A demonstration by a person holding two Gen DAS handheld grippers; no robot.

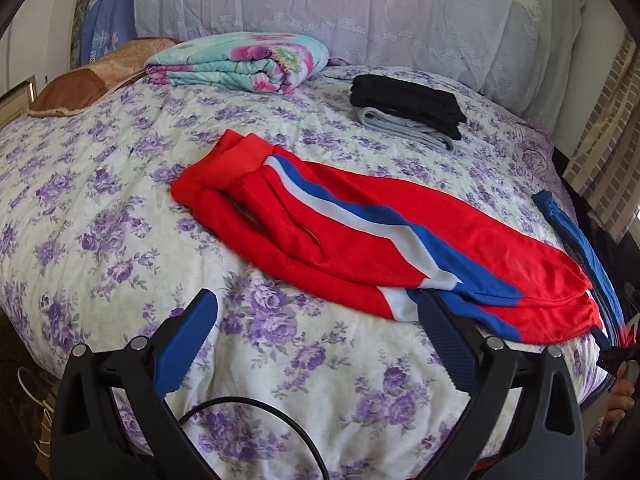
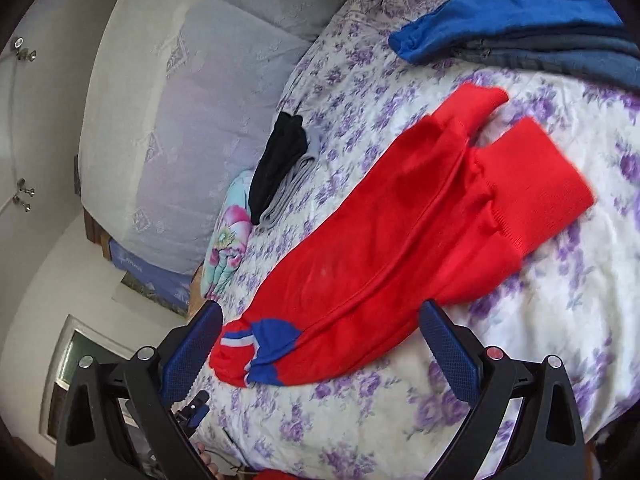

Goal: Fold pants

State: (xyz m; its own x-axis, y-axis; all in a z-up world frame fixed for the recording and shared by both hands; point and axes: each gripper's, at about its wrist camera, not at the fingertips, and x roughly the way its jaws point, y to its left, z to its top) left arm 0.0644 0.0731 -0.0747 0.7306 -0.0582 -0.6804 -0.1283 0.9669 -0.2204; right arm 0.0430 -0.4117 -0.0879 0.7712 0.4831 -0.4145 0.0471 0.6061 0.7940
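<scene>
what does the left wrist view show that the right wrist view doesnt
Only the left wrist view shows the brown pillow and the white and blue side stripe running along the red pants.

Only the right wrist view shows the wall hooks and the pants' two red cuffs.

Both show the black and grey folded stack, the floral blanket, the blue garment and the purple-flowered bedspread. Both grippers, left and right, are open.

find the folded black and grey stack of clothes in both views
Left wrist view: the black and grey stack lies upper right of centre on the bed, beyond the red pants.
Right wrist view: the stack is left of centre, beside the pants' upper edge.
Shared landmark: the floral folded blanket.
</scene>
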